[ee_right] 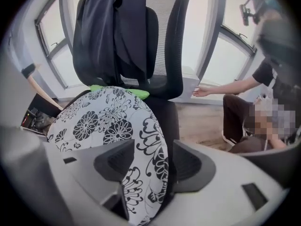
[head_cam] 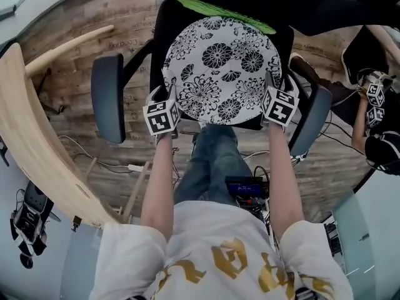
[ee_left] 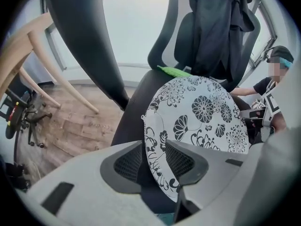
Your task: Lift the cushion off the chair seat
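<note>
A round white cushion [head_cam: 219, 67] with a black flower print lies on the black seat [head_cam: 159, 42] of an office chair. My left gripper [head_cam: 166, 91] is at its near-left rim and my right gripper [head_cam: 274, 86] at its near-right rim. In the left gripper view the cushion [ee_left: 202, 117] has its edge between the open jaws of the left gripper [ee_left: 154, 161], with a dark gap beside the left pad. In the right gripper view the cushion [ee_right: 99, 121] has its edge between the wide jaws of the right gripper [ee_right: 153, 166], which do not press on it.
A green item [head_cam: 225, 10] shows under the cushion's far edge. Grey armrests [head_cam: 108, 99] [head_cam: 310, 120] flank the seat. A dark jacket [ee_right: 108, 32] hangs on the backrest. A bent wooden frame [head_cam: 37, 136] stands left; another person [head_cam: 375, 105] sits on the floor at right.
</note>
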A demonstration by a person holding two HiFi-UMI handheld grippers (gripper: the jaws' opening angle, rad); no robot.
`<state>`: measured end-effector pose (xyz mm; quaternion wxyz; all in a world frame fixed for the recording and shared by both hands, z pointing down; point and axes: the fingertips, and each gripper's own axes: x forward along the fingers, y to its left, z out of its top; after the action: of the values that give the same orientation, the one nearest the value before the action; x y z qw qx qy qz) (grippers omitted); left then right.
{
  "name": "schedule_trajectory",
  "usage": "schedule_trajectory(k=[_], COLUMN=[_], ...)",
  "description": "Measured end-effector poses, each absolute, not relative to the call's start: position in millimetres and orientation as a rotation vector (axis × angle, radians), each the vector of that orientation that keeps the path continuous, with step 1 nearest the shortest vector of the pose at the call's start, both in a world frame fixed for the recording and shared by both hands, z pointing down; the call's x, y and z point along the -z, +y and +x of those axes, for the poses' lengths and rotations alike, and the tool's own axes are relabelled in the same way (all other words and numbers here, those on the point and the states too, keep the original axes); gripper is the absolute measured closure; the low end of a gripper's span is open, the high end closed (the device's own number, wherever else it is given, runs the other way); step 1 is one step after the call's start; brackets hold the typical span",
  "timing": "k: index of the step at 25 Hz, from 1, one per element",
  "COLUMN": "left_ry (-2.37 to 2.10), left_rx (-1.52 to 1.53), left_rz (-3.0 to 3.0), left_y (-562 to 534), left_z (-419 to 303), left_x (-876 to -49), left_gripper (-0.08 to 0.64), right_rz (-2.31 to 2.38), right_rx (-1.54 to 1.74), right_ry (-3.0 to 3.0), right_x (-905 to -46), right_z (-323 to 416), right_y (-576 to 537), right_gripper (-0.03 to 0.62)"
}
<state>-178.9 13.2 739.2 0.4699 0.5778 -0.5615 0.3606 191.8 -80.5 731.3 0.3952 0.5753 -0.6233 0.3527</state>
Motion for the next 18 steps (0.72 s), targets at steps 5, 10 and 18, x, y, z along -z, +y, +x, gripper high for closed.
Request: schedule_trajectory(k=[5, 10, 18], left_ry=[-1.423, -1.444, -1.382], left_rx=[-0.852, -0.981, -1.086], left_rz=[1.351, 1.353, 1.37], left_y=[16.0, 11.4, 8.2], left_z=[-185.7, -185.7, -175.1], left_x=[-750.0, -758.5, -759.9], left_gripper=[0.413, 0.411, 0.524], right_rz=[1.447, 1.434, 1.282], right_rx=[-0.874, -0.875, -0.834], right_ry=[-1.534, -1.524, -1.545], right_x=[-750.2, -767.5, -767.2], right_z=[200.3, 203.9, 185.7], right_y=[-80.0, -83.2, -83.9], right_gripper=[0.354, 0.348, 0.5])
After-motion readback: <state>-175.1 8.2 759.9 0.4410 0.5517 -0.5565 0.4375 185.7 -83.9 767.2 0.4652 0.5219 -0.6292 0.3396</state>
